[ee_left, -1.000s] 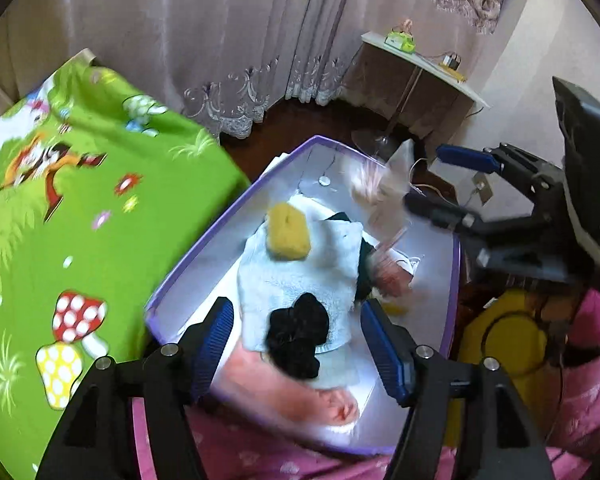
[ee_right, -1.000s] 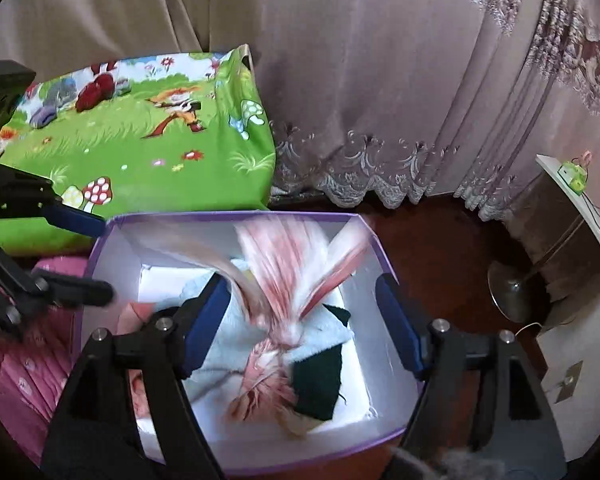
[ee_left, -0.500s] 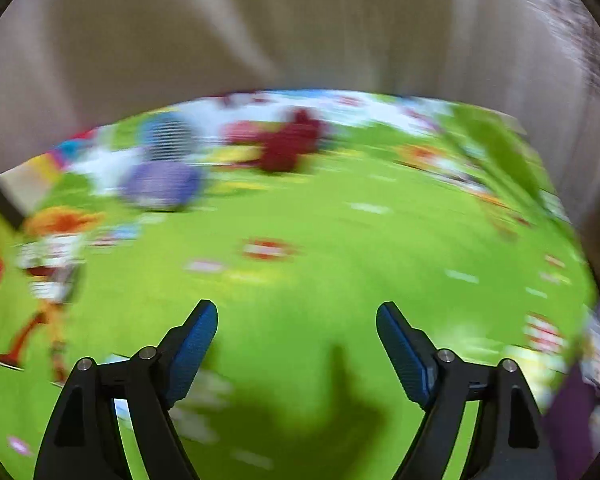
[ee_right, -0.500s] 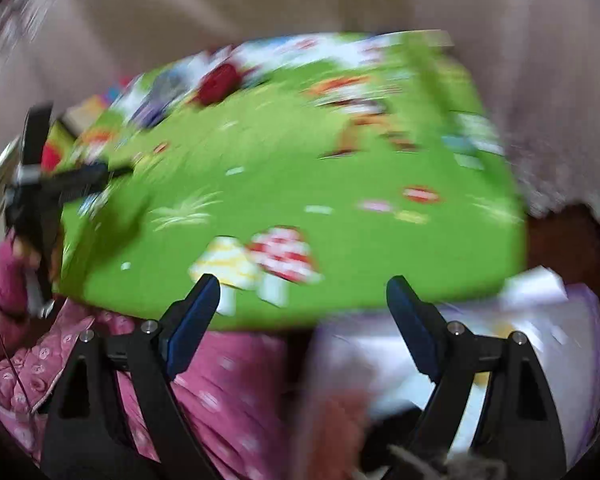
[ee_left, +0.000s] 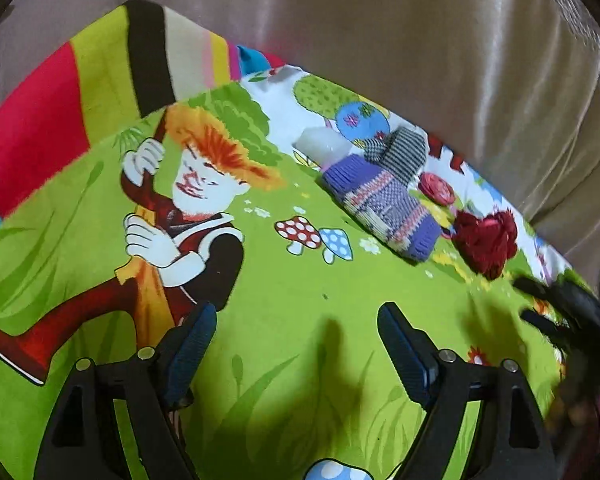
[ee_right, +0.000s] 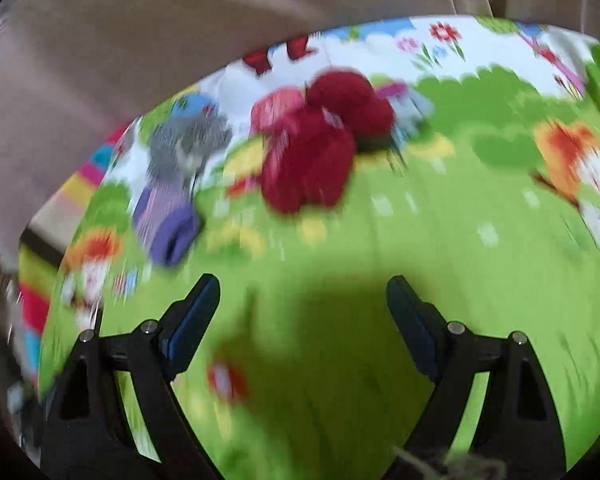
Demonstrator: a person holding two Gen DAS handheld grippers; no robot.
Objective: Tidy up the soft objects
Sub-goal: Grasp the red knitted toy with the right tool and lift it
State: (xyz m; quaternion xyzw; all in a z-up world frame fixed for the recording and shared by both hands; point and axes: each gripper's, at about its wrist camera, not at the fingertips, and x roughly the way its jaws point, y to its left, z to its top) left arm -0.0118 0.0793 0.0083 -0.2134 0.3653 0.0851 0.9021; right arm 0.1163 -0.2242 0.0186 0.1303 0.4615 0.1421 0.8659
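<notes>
Both my grippers have swung off the box to the green cartoon-printed mat [ee_left: 308,280], left gripper [ee_left: 296,344] and right gripper [ee_right: 302,320] spread and holding nothing. At one o'clock lies a ribbed purple knit sock [ee_left: 380,204] touching a grey knit piece [ee_left: 400,152]; a fuzzy dark-red bundle [ee_left: 486,240] sits just beside. Glossy beige curtain [ee_left: 420,40] hangs behind.

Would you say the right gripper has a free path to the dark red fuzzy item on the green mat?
Probably yes: the right gripper is open and empty, and only bare green mat lies between it and the red fuzzy item, though the view is blurred.
</notes>
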